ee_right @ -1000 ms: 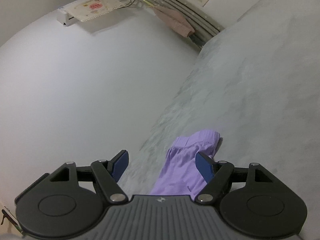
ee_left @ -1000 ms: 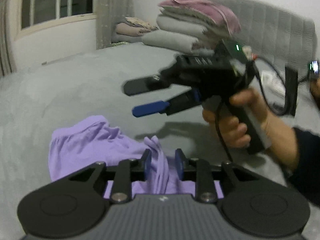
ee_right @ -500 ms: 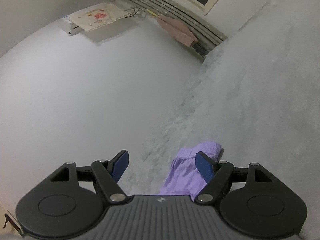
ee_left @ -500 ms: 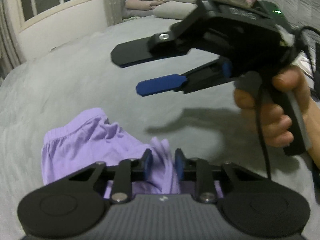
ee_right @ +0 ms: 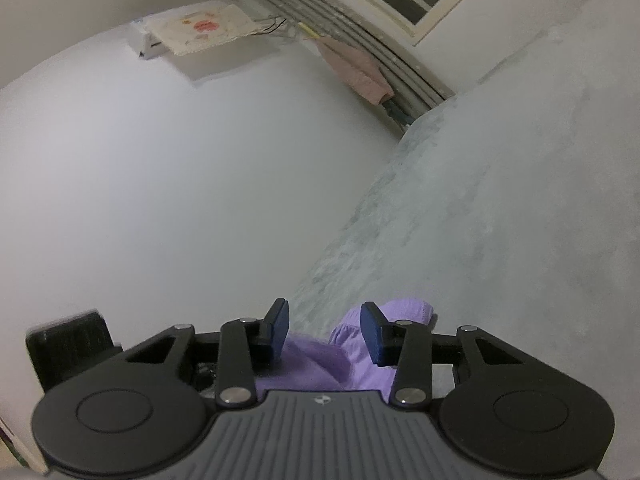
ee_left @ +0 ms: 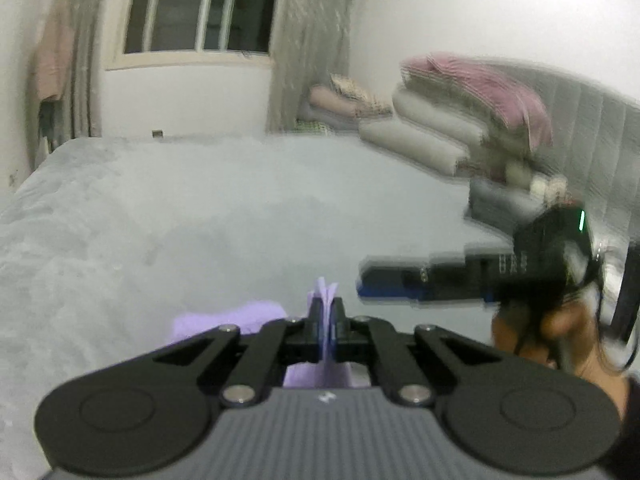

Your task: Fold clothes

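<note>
A home bedroom was shown. A wide bed covered by a pale grey plush spread [ee_left: 224,216] filled most of the left wrist view, and a grey padded headboard with vertical channels [ee_left: 592,136] was seen along its far right edge. Folded grey and pink bedding was stacked in a blurred pile [ee_left: 460,120] against that headboard, with more cushions heaped in the far corner. A dark window with a cream frame [ee_left: 196,12] was set in the white wall beyond the bed's far edge, flanked by a grey curtain [ee_left: 312,48]. A wall-mounted air conditioner under a printed cloth cover [ee_right: 200,30] was seen in the right wrist view.
</note>
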Available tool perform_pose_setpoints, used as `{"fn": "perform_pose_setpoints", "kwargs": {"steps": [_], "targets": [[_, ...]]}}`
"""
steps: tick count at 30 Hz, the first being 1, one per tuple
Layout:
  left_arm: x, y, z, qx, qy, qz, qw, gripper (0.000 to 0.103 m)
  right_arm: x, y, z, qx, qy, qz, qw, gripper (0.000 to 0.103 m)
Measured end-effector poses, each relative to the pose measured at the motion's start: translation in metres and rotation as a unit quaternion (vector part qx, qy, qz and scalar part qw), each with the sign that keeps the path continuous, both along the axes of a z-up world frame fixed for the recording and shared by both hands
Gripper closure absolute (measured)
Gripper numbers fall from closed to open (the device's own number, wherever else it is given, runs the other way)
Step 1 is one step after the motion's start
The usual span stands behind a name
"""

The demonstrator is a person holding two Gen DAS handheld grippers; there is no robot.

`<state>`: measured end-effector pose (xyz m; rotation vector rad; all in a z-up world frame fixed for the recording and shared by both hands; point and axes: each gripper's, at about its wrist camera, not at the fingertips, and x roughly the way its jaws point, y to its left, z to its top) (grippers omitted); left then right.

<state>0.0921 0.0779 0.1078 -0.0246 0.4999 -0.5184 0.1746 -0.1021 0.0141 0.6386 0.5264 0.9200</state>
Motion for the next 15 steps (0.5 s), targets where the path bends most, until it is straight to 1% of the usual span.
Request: {"fn": "perform_pose_setpoints", "kwargs": {"steps": [3,6,8,12,14,15], "targets": [[0.002,0.023,0.009,-0.032,-0.010,0.002,0.9994,0.101,0.002,0.007,-0.004,-0.012,0.000,0.010,1.000,0.062],[-0.001,0.036,0.013,-0.056,-0.014,-0.010,0.9983,0.101,0.004,0.018,-0.008,-0.022,0.000,0.029,0.999,0.060],[-0.005,0.042,0.012,-0.067,-0.015,-0.015,0.9975,0.101,0.005,0.025,-0.010,-0.029,-0.012,0.045,0.999,0.060],[-0.013,0.044,0.012,-0.083,-0.024,-0.039,0.9955,0.101,0.004,0.023,-0.014,0.001,-0.027,0.070,0.997,0.051],[-0.018,0.045,0.012,-0.091,-0.030,-0.050,0.9942,0.101,0.004,0.021,-0.016,0.018,-0.034,0.082,0.996,0.049],[-0.020,0.046,0.012,-0.094,-0.032,-0.054,0.9936,0.101,0.004,0.020,-0.017,0.027,-0.037,0.088,0.995,0.046]]}}
